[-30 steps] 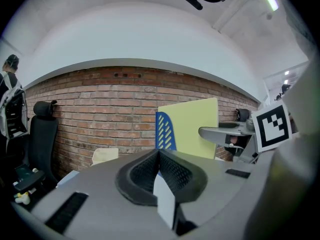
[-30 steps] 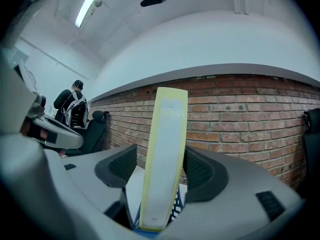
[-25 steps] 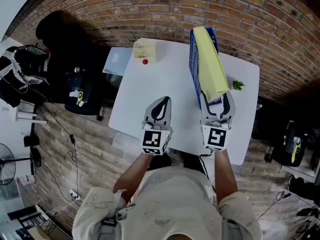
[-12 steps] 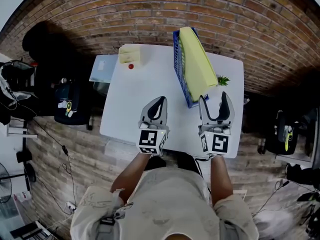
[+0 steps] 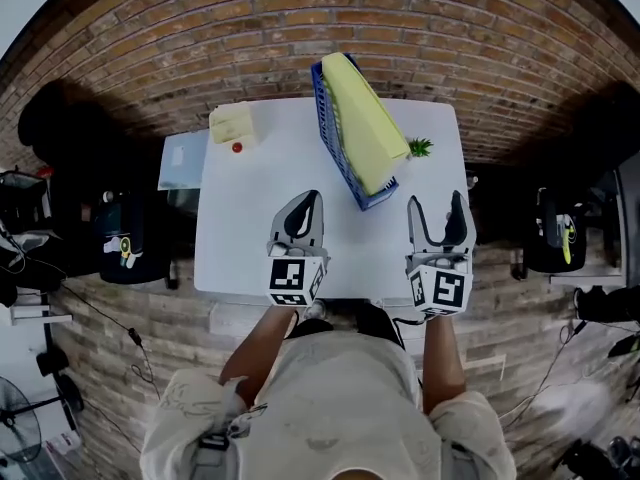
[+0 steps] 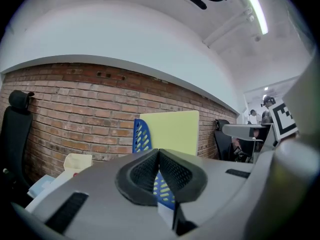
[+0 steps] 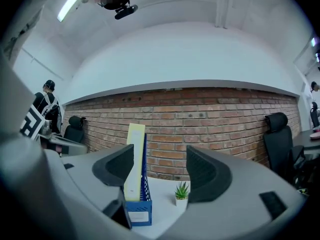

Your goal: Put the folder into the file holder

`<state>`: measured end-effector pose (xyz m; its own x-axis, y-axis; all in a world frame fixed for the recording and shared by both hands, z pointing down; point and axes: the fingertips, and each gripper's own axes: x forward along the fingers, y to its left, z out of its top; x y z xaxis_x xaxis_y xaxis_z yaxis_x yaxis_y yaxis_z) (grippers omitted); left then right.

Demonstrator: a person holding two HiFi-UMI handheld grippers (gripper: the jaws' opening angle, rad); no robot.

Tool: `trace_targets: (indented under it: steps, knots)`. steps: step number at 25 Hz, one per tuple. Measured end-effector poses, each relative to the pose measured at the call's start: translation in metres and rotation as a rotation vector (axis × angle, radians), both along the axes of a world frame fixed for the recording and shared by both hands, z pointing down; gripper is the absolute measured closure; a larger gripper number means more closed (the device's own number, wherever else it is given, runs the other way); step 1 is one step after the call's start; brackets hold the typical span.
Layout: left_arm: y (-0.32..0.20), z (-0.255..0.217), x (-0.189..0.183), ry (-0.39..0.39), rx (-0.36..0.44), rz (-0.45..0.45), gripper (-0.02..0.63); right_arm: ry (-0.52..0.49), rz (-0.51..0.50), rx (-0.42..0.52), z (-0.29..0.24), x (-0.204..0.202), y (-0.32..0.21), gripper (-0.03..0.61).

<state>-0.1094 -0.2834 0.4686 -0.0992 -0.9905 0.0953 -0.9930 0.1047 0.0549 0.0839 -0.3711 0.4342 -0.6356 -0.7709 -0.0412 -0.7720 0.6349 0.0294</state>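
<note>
Well, done so far: neither pair of my jaws carries anything, and the folder stands on edge inside the file holder. I judge the placing finished.
Left to do: nothing that I can see beyond drawing my hands clear. Whether the folder sits right down on the holder's floor I cannot tell.
Right jaws: my right gripper is released and spread as wide as it goes, having just been opening. Nothing lies between the jaws; through the gap I only see things that stand well beyond them.
Left jaws: my left gripper is clenched tip to tip on nothing, touching nothing.
Where my hands are: both hover over the near edge of the bench, the right one apart from the holder's near end, the left one off to the holder's left.
Folder: pale yellow and upright, its top rising above the blue lattice walls.
File holder: it stands toward the far right of the bench, with its long side running away from me.
Beyond: a small green plant stands just beside the holder on the right, and a cream box sits at the far left corner, well apart from both.
</note>
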Motion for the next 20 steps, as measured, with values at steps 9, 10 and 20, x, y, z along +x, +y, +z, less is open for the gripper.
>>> trace_targets:
  steps: [9,10,20]
  knots:
    - [-0.004,0.012,0.008,-0.017,-0.016,0.065,0.598,0.043,0.120,-0.027,0.018,0.041,0.012,0.236]
    - [-0.004,0.014,0.009,-0.018,-0.020,0.071,0.598,0.045,0.126,-0.035,0.022,0.044,0.013,0.236]
    - [-0.002,0.022,0.014,-0.052,-0.054,0.090,0.598,0.051,0.146,-0.069,0.037,0.054,0.014,0.236]
